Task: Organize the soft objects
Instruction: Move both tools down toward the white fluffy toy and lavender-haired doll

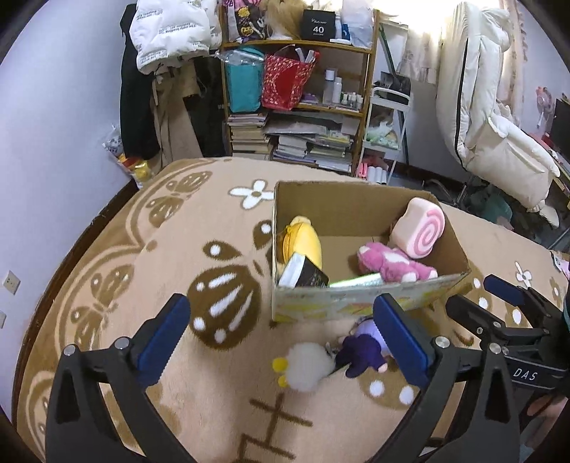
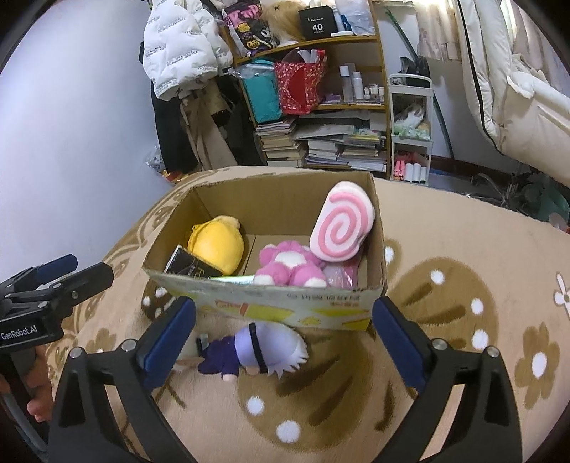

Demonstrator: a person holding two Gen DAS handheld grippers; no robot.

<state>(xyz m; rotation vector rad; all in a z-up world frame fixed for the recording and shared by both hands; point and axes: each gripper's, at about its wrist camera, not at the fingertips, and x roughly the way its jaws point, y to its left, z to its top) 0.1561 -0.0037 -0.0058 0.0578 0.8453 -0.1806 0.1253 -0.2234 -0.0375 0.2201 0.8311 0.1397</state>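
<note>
A cardboard box (image 1: 356, 302) (image 2: 285, 302) stands on the patterned blanket. It holds a yellow plush (image 1: 302, 242) (image 2: 217, 245), a pink plush (image 1: 392, 263) (image 2: 288, 265), a pink swirl cushion (image 1: 420, 228) (image 2: 342, 224) and a dark packet (image 1: 306, 274) (image 2: 192, 267). In front of the box lie a purple doll with pale hair (image 1: 359, 349) (image 2: 256, 347) and a white fluffy plush with yellow bits (image 1: 306, 363). My left gripper (image 1: 281, 331) is open above the white plush. My right gripper (image 2: 283, 338) is open around the purple doll, above it; it also shows in the left wrist view (image 1: 473, 302).
A cluttered bookshelf (image 1: 299, 89) (image 2: 320, 92) stands behind the bed, with coats (image 1: 167, 32) hung to its left and a white chair (image 1: 498, 124) at the right. The blanket (image 1: 124, 267) (image 2: 463, 267) spreads around the box.
</note>
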